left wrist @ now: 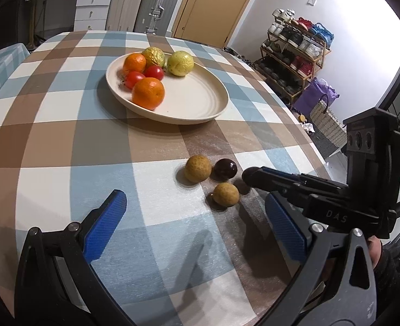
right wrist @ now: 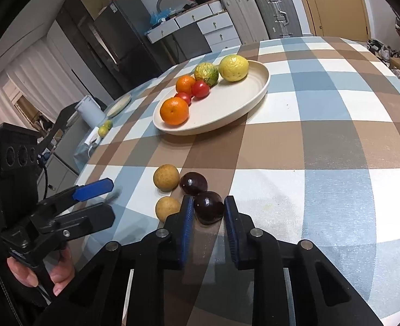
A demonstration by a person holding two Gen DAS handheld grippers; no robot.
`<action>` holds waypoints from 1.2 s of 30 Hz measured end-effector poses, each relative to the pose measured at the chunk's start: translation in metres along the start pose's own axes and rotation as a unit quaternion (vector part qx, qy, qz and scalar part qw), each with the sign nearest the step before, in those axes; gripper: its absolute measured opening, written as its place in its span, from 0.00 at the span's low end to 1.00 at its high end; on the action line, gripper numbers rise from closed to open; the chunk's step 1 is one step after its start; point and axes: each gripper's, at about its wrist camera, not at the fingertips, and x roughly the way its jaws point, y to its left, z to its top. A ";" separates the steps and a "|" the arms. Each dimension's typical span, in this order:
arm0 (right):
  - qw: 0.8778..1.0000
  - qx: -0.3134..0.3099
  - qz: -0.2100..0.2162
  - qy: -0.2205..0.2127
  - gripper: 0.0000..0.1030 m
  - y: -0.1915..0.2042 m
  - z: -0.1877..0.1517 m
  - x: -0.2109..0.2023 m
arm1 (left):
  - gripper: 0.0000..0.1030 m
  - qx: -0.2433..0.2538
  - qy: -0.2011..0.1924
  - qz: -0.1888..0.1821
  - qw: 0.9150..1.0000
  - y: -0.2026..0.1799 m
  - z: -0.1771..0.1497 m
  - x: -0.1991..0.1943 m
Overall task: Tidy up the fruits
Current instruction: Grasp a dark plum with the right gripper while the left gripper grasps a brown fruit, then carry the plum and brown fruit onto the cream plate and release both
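- The right gripper is set low over the checked surface, its blue pads on either side of a dark purple fruit; whether the pads press the fruit cannot be told.
- A second dark fruit lies just beyond it, touching a tan round fruit on its left.
- A smaller tan fruit sits just left of the right gripper's left finger.
- The left gripper is held spread wide and empty, near the loose fruits.
- Farther off, a cream plate carries two oranges, two red tomatoes and two yellow-green fruits, grouped at its left and far side.
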 end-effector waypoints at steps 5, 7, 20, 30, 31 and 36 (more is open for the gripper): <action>1.000 0.006 0.007 -0.018 0.23 -0.005 0.001 -0.011 | 0.98 0.010 0.012 0.007 1.000 -0.013 0.003 0.011; 1.000 0.008 0.009 -0.027 0.23 -0.008 0.001 -0.017 | 0.98 0.013 0.017 0.009 1.000 -0.017 0.004 0.015; 0.998 0.017 0.011 -0.060 0.23 -0.026 0.003 -0.043 | 0.37 0.042 0.050 0.008 0.998 -0.043 0.008 0.037; 0.997 0.018 0.023 -0.066 0.23 -0.032 -0.002 -0.049 | 0.21 0.038 0.055 -0.007 0.998 -0.040 0.008 0.040; 0.997 0.018 0.023 -0.066 0.23 -0.033 -0.001 -0.048 | 0.21 0.037 0.057 -0.009 0.998 -0.040 0.008 0.040; 0.997 0.017 0.025 -0.070 0.23 -0.033 -0.001 -0.050 | 0.21 0.048 0.048 -0.018 0.998 -0.046 0.011 0.033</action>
